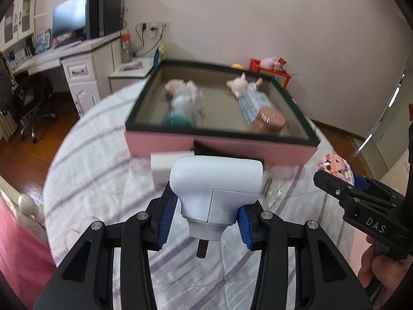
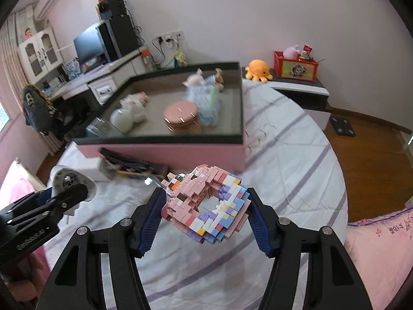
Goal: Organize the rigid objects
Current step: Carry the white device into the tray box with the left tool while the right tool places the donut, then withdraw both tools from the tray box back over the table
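My left gripper point(image 1: 209, 217) is shut on a white plastic appliance point(image 1: 216, 178) with a black brush at its far end, held up above the bed. In the right wrist view it shows at the left edge point(image 2: 69, 180). My right gripper point(image 2: 205, 204) is shut on a ring-shaped model of pink and pastel toy bricks point(image 2: 185, 206), its pads against both sides. From the left wrist view, that gripper point(image 1: 335, 183) and the brick model point(image 1: 335, 166) appear at the right. Just ahead stands a pink box with a dark rim point(image 1: 222, 149) point(image 2: 165, 152).
The box holds plush toys point(image 2: 131, 108), a pink round tin point(image 2: 180, 118), a pale blue pack point(image 1: 251, 103) and a clear bottle point(image 1: 180, 111). Everything rests on a round bed with a striped quilt point(image 2: 284, 180). A desk with a monitor point(image 1: 69, 20) is back left, a bedside unit point(image 2: 302, 90) back right.
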Demonstrator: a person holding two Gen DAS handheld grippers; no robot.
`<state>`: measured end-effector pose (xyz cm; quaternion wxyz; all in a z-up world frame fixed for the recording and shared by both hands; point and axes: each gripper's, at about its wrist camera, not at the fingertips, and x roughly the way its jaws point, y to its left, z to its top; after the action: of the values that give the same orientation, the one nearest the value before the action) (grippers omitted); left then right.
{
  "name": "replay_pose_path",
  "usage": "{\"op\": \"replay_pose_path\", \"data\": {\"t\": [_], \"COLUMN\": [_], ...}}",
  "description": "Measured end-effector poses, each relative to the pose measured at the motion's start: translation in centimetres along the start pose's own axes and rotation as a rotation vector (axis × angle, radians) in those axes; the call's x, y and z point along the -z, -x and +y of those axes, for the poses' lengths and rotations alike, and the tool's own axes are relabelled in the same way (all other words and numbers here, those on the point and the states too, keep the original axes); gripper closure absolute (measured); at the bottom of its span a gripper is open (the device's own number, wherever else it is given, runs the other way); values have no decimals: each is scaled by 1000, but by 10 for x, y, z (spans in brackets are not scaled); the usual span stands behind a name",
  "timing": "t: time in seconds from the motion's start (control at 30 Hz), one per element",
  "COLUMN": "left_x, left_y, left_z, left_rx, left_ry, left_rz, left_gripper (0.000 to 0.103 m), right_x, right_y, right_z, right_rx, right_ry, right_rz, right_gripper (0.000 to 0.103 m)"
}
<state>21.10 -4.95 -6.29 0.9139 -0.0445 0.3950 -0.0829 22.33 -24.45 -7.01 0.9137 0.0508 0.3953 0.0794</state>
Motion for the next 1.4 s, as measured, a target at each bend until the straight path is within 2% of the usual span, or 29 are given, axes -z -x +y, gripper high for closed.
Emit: {"op": "replay_pose_path", "data": {"t": [0.27, 0.37, 0.53, 0.83, 1.03, 1.1, 1.23, 1.27, 1.3, 1.33, 1.37, 1.4], "left_x": [-59, -82, -111, -117, -113, -111, -109, -109, -109, -109, -109, -108], "left_y": [16, 7, -29, -95, -117, -121, -113, -108, -103, -96, -91, -85], "left_z": [-7, -13, -28, -38, -40, -39, -35, -32, -29, -26, -23, -20], "left_rx": [16, 20, 31, 28, 15, 9, -22, -35, -45, -50, -46, -43], "left_ry": [-43, -52, -71, -71, -73, -75, -62, -57, -51, -41, -33, -23], "left_rz": [-94, -106, -80, 10, 54, 60, 25, 6, -13, -34, -45, -59], "left_gripper": [59, 59, 59, 59, 59, 54, 21, 13, 10, 2, 0, 0], "right_x": [-51, -74, -101, -119, -115, -116, -115, -115, -114, -113, -112, -111], "right_y": [16, 9, -18, -76, -98, -98, -98, -98, -96, -95, -92, -91], "right_z": [17, 16, 5, -19, -19, -18, -19, -20, -21, -22, -25, -25], "right_rx": [-31, -27, -5, 12, 30, 45, 60, 56, 52, 50, 44, 40], "right_ry": [51, 59, 50, 20, 28, 37, 46, 42, 36, 25, 7, -7], "right_rz": [-76, -87, -66, 17, 50, 49, 52, 49, 46, 42, 35, 32], "right_gripper": [40, 40, 39, 39, 39, 39, 38, 35, 29, 24, 17, 14]}}
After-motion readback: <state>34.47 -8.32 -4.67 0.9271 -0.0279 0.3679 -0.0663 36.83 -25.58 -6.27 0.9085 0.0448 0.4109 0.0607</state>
